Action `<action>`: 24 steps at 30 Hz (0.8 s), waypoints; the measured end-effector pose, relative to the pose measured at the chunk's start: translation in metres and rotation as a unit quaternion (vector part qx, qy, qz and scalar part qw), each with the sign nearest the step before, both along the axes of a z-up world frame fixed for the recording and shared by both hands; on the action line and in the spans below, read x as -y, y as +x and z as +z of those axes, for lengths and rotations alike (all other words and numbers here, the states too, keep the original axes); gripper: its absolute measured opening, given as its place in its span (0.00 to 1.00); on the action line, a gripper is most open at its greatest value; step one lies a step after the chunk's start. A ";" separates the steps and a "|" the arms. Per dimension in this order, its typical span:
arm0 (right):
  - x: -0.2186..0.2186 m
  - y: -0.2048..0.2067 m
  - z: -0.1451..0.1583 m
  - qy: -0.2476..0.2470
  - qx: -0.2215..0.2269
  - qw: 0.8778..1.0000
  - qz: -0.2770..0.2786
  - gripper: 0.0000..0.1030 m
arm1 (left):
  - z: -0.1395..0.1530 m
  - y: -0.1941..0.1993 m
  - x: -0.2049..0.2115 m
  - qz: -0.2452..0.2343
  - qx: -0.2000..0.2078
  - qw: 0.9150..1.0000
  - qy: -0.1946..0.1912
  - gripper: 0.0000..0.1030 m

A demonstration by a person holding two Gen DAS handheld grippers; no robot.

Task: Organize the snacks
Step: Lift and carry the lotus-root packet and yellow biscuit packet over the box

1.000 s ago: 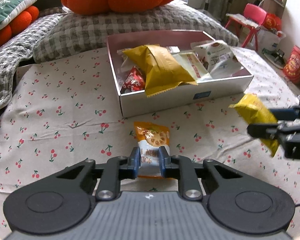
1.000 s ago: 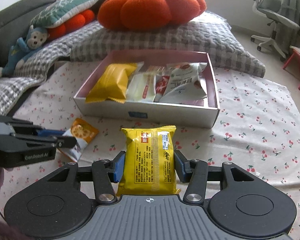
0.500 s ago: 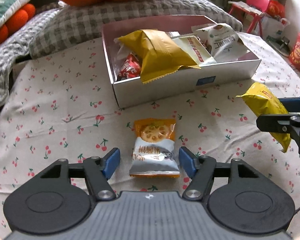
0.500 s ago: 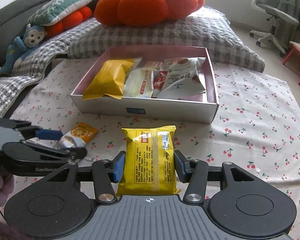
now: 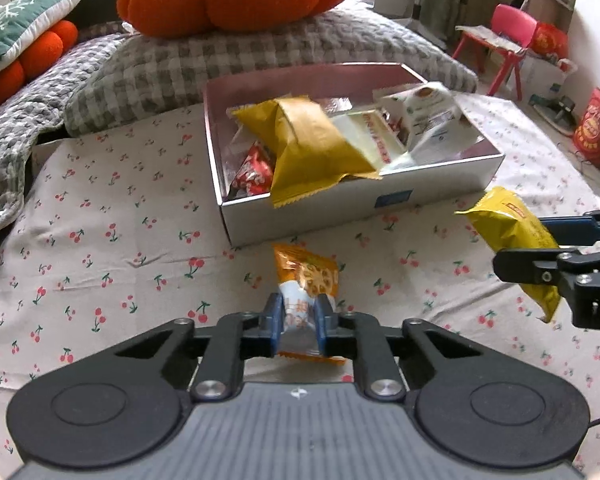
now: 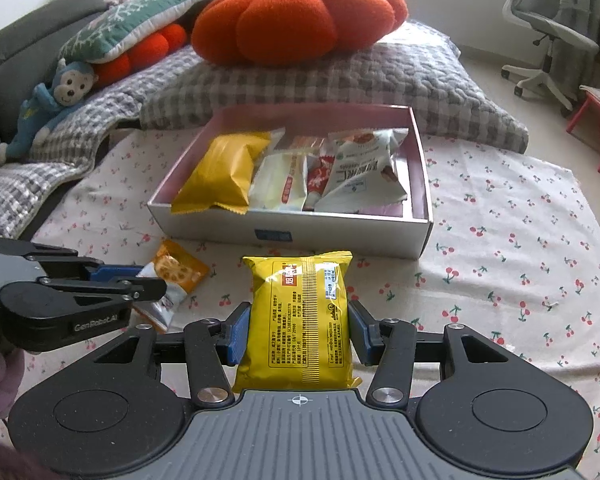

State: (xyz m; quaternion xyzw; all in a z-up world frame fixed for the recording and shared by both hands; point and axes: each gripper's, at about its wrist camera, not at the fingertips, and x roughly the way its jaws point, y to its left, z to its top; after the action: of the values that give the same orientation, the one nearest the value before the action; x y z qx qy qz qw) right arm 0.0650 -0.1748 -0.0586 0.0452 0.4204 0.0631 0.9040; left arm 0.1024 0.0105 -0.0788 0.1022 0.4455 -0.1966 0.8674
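The left gripper (image 5: pixel 299 322) is closing its jaws on the orange snack packet (image 5: pixel 306 280), blue pads already pressing the silvery lower half, just off the near wall of the white box (image 5: pixel 340 216) on the cherry-print cloth (image 5: pixel 100 240). The right gripper (image 6: pixel 299 330) grips the yellow packet (image 6: pixel 300 312) by its sides, held clear above the cloth before the box's near wall. Its back shows black small print and a red label, too fine to read. From the right wrist view, "GenRobot.AI" reads on the left gripper's side, and a blue toy monkey (image 6: pixel 46 108) lies by the cushions; the left wrist view shows a red chair (image 5: pixel 504 40) instead. The box holds a gold packet (image 6: pixel 224 172), a cream one and a white one; a small blue label marks its wall.
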 end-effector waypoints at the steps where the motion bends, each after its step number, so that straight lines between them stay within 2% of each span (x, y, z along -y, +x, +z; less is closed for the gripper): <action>1: 0.001 0.000 0.001 0.002 0.001 1.000 -0.002 0.48 | 0.000 -0.001 0.000 0.000 0.000 1.000 0.001 0.13; 6: 0.005 0.001 0.002 0.005 0.002 1.000 -0.009 0.48 | 0.000 -0.003 0.005 -0.008 0.009 1.000 0.015 0.15; 7: 0.005 0.001 0.002 0.005 0.000 1.000 -0.009 0.48 | -0.001 -0.004 0.007 -0.013 0.011 1.000 0.021 0.19; 8: 0.004 0.001 0.001 0.004 -0.001 1.000 -0.008 0.48 | -0.003 -0.005 0.008 -0.013 0.013 0.999 0.027 0.27; 9: 0.003 0.001 0.000 0.002 -0.002 1.000 -0.006 0.48 | -0.005 -0.006 0.008 -0.014 0.013 0.999 0.034 0.40; 10: 0.002 0.001 -0.002 0.000 -0.004 1.000 -0.004 0.48 | -0.008 -0.006 0.009 -0.017 0.011 0.999 0.040 0.45; 14: -0.002 0.000 -0.005 -0.004 -0.009 1.000 0.004 0.48 | -0.019 -0.005 0.011 -0.022 0.007 0.997 0.070 0.52; 17: -0.005 0.000 -0.005 -0.006 -0.010 1.000 0.008 0.48 | -0.021 -0.003 0.008 -0.016 0.015 0.997 0.070 0.61; 20: -0.008 0.000 -0.006 -0.007 -0.012 1.000 0.010 0.48 | -0.022 0.002 0.000 0.003 0.001 0.999 0.044 0.63; 22: -0.008 0.000 -0.006 -0.006 -0.012 1.000 0.011 0.48 | -0.024 0.006 -0.008 0.021 -0.018 1.000 0.011 0.58; 24: -0.008 -0.001 -0.006 -0.006 -0.012 1.000 0.012 0.48 | -0.022 0.005 -0.009 0.028 -0.012 1.000 0.009 0.42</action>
State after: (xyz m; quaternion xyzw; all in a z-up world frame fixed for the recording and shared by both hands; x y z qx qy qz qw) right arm 0.0644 -0.1670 -0.0647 0.0360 0.4323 0.0707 0.8982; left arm 0.1073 0.0198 -0.1009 0.0956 0.4601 -0.1697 0.8662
